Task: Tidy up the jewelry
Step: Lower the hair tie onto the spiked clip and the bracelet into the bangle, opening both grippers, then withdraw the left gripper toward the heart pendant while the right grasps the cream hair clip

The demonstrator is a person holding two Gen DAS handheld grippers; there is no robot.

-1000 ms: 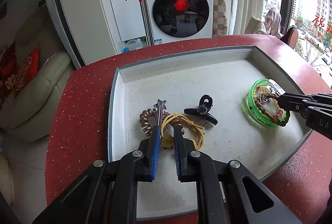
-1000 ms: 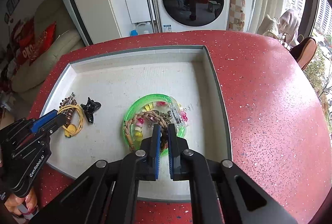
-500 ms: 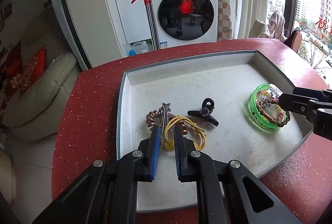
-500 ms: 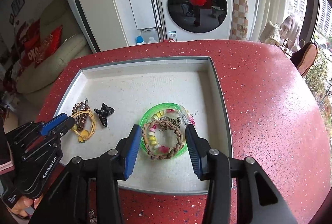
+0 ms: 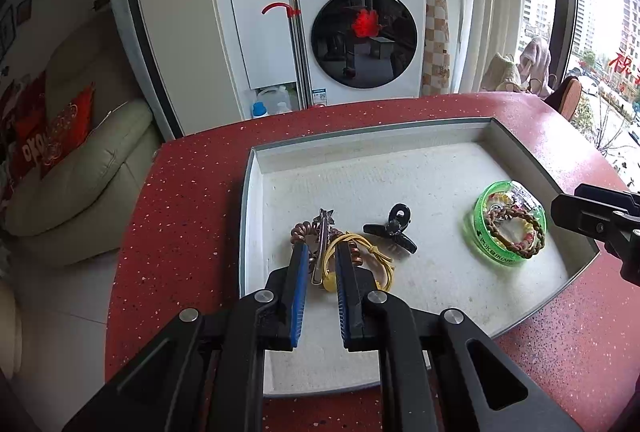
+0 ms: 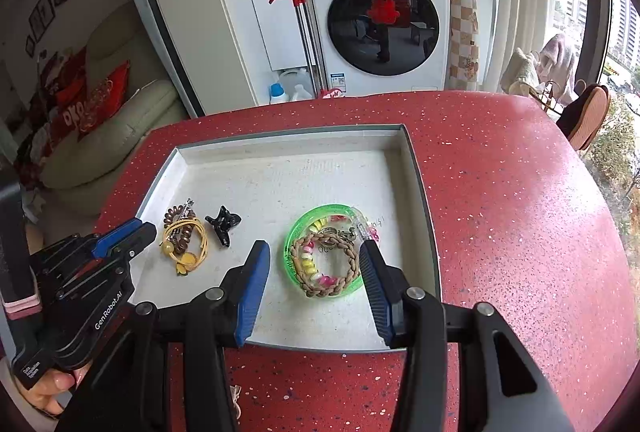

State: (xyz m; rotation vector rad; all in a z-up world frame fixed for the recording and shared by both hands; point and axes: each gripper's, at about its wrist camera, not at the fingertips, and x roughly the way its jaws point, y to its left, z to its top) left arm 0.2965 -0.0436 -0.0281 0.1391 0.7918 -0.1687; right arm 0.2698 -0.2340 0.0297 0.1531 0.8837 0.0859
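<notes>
Since a second ago the right gripper [image 6: 314, 278] has spread wide, leaving the braided brown bracelet [image 6: 325, 264] in the green plastic ring dish [image 6: 294, 232] at lower centre. Left gripper [image 5: 320, 260], narrowly parted, hovers over yellow cord [image 5: 360, 252], brown coil [image 5: 300, 232], black claw clip [image 5: 394, 228], unsorted on the grey tray [image 5: 248, 192].

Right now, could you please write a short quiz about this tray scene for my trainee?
1. True or false: the braided bracelet lies inside the green bangle.
2. Which gripper has its fingers spread wider? A) left gripper B) right gripper
3. Fill in: the black hair claw rests on the floor of the ____.

Key: 1 true; 2 B; 3 tray.
</notes>
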